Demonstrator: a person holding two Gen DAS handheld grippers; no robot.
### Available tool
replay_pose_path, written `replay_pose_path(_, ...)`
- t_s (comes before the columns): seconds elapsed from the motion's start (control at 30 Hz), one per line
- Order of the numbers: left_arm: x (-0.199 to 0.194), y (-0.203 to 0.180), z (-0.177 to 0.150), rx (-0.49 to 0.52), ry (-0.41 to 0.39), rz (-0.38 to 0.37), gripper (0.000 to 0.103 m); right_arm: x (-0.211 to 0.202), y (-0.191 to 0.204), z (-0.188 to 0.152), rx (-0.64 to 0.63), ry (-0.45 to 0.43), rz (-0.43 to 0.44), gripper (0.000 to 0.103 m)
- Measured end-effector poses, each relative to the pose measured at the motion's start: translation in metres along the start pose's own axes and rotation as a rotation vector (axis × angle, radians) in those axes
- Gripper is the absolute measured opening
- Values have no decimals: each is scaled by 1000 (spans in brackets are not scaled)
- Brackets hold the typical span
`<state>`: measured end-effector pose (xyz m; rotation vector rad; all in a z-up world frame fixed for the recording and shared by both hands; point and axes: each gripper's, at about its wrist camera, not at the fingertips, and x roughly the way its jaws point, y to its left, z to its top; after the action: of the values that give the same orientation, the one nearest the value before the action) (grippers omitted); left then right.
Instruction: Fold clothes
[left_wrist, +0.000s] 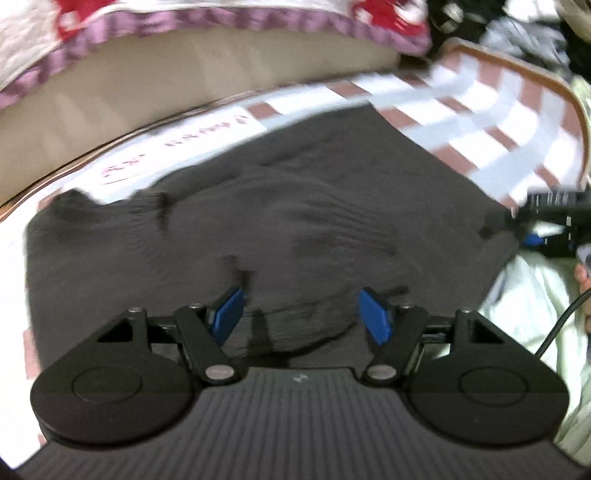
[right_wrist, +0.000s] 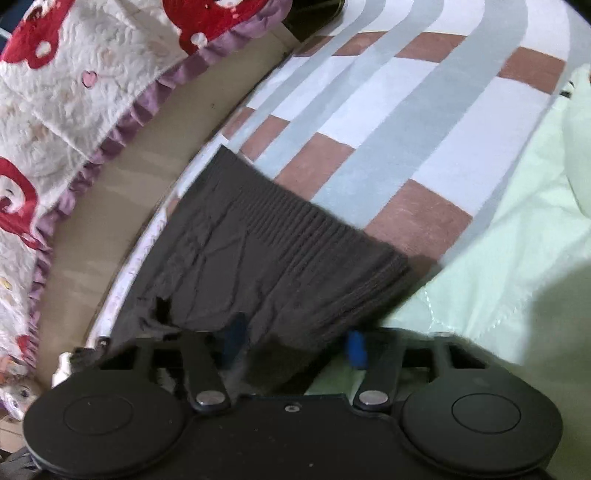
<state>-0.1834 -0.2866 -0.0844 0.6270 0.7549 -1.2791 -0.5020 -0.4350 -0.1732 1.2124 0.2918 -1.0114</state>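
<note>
A dark grey garment (left_wrist: 280, 221) lies spread and wrinkled on a checked sheet (left_wrist: 491, 110). My left gripper (left_wrist: 303, 315) hovers low over its near part, blue pads wide apart with nothing between them. At the garment's right edge the right gripper (left_wrist: 546, 221) shows as a dark block. In the right wrist view the garment (right_wrist: 266, 258) shows a ribbed band (right_wrist: 325, 236) along its far edge. Its near corner lies between the spread fingers of my right gripper (right_wrist: 295, 345), which stands open; the fingers are blurred.
A pale green cloth (right_wrist: 498, 258) lies on the sheet right of the garment, also seen as a pale green cloth (left_wrist: 532, 295). A white quilt with red figures and a purple frill (right_wrist: 74, 110) runs along a beige bed edge (right_wrist: 122, 206). A pile of clothes (left_wrist: 517, 33) sits far right.
</note>
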Motion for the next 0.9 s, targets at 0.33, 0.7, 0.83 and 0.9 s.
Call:
replay_pose_path(0.33, -64, 117, -32, -260, -10, 133, 68, -11, 91, -7, -324, -59, 336, 11)
replay_pose_path(0.7, -58, 198, -108, -576, -46, 17, 63, 40, 307, -144, -911, 436, 763, 10)
replay_pose_path(0.83, -51, 207, -135, -659, -10, 38, 63, 78, 299, -199, -1029, 563, 611, 10)
replay_pose_path(0.9, -54, 211, -137, -682, -24, 30, 63, 87, 291, -202, -994, 582, 587, 10)
